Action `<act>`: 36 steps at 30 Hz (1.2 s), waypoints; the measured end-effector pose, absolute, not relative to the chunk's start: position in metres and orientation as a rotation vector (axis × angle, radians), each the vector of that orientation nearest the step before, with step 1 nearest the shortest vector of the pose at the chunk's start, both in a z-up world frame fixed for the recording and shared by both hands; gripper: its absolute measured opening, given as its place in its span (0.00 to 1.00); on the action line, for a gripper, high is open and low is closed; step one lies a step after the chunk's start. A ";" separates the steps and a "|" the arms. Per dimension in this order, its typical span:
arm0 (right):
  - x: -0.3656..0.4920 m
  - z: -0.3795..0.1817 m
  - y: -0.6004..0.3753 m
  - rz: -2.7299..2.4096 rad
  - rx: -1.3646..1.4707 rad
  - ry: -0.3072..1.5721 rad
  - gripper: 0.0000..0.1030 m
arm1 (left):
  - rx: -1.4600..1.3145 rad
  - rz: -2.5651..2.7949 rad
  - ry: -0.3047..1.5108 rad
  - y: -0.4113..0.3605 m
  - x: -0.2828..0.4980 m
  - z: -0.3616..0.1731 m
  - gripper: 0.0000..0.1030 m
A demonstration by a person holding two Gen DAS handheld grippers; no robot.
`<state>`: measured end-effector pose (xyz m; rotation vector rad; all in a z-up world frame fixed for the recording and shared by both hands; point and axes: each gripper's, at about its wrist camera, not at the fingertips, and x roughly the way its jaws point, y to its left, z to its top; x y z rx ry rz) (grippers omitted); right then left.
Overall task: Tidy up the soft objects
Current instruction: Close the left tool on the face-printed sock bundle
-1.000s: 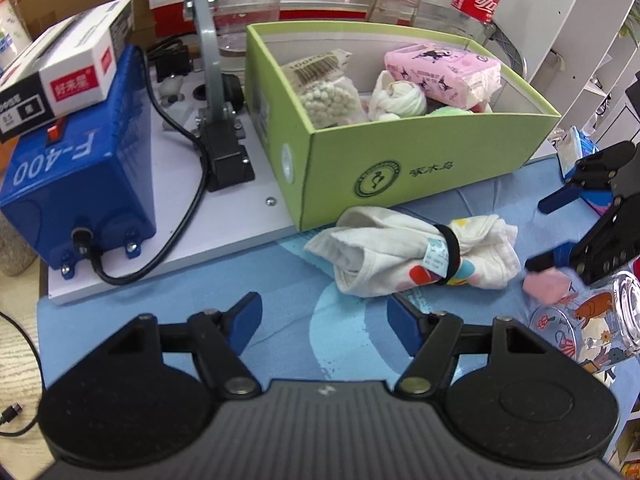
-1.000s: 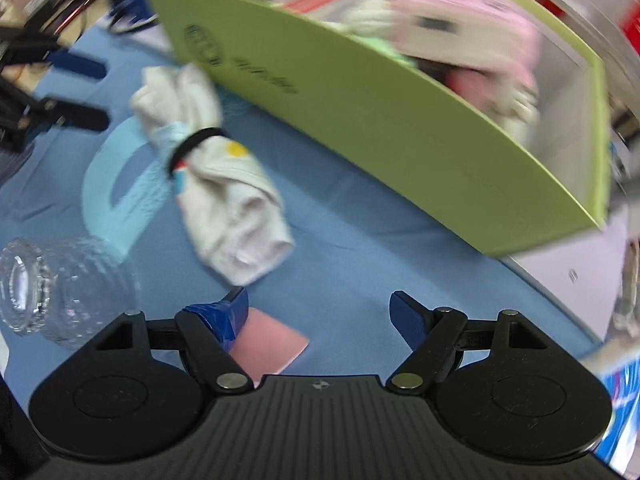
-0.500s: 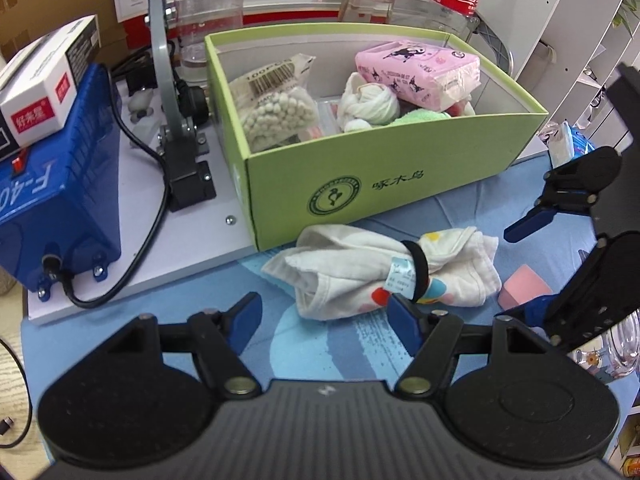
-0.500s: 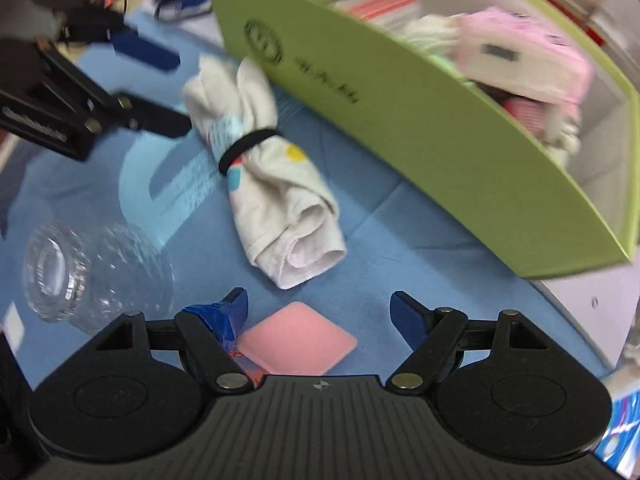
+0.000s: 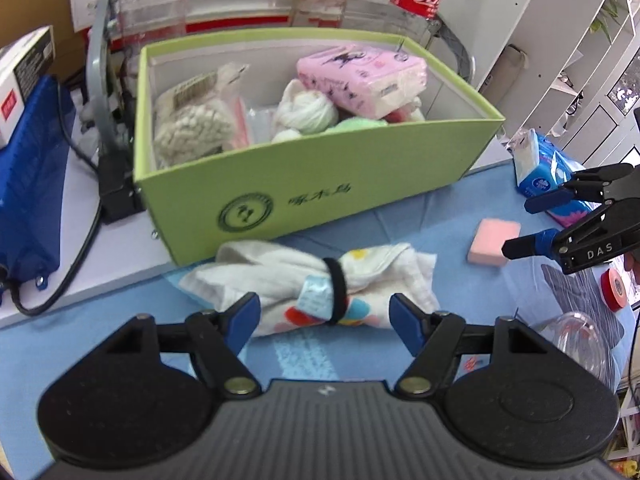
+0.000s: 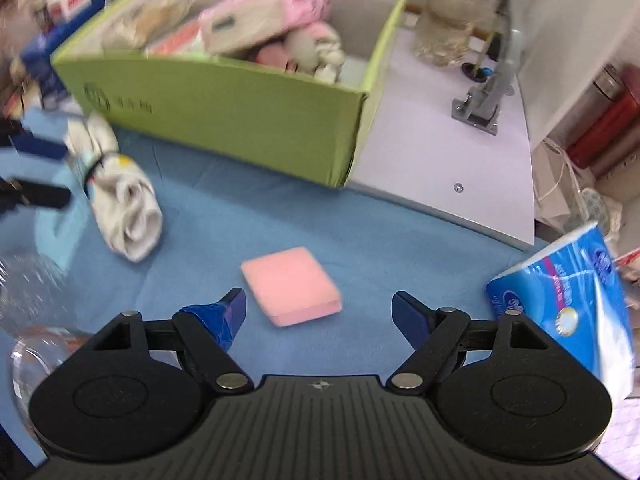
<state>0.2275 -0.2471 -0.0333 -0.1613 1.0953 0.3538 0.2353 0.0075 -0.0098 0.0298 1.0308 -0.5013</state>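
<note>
A white rolled cloth (image 5: 320, 280) tied with a black band lies on the blue mat in front of the green box (image 5: 312, 196); it also shows in the right wrist view (image 6: 120, 196). My left gripper (image 5: 324, 316) is open, its blue tips on either side of the cloth's near edge. A pink sponge (image 6: 292, 284) lies flat on the mat between and just beyond my open right gripper (image 6: 320, 312); the sponge also shows in the left wrist view (image 5: 494, 242). The box holds a pink tissue pack (image 5: 360, 76), a white bundle and a bag of beads.
A blue tissue pack (image 6: 568, 300) stands at the right of the mat. A clear glass jar (image 5: 576, 340) lies on its side at the mat's near right. A blue machine (image 5: 28, 184) with a cable sits on the white board left of the box. Bottles stand behind the box.
My left gripper has moved forward and to the right until its tips flank the cloth. My right gripper has swung right, so the pink sponge now lies centred between its tips.
</note>
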 end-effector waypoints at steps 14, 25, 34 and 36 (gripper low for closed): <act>0.173 -0.023 -0.310 0.336 0.196 0.905 0.65 | 0.300 -0.619 1.038 -0.112 0.255 -0.019 0.70; 0.163 -0.017 -0.320 0.353 0.286 0.867 0.65 | 0.390 -0.444 1.111 -0.106 0.273 -0.046 0.70; 0.163 -0.011 -0.302 0.383 0.268 0.857 0.65 | 0.332 -0.386 1.156 -0.033 0.264 -0.043 0.71; 0.162 -0.008 -0.298 0.396 0.263 0.853 0.65 | 0.313 -0.378 1.157 -0.014 0.261 -0.043 0.71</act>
